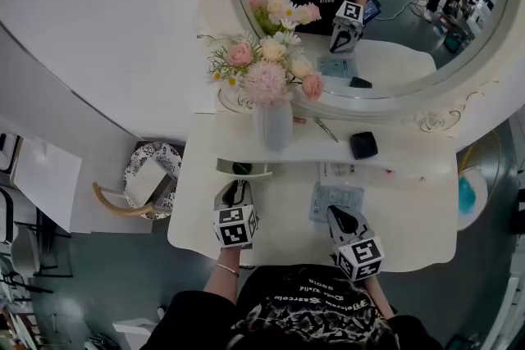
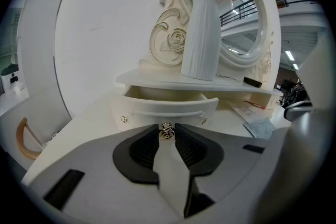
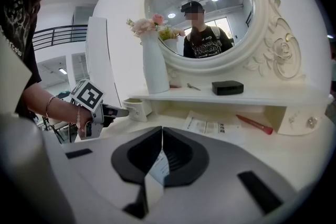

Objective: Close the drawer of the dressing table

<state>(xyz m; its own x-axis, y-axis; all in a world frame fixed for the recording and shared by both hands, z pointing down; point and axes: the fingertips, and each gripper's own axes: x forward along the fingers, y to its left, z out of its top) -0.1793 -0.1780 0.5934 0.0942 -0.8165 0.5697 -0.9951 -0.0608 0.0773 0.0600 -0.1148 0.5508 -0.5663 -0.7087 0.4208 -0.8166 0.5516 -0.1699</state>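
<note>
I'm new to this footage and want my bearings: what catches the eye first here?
A big round mirror tops the white dressing table, with a white vase of pink flowers in front of it. Below the vase, a small drawer stands open, and the left gripper has its jaws closed on the drawer's knob.
</note>
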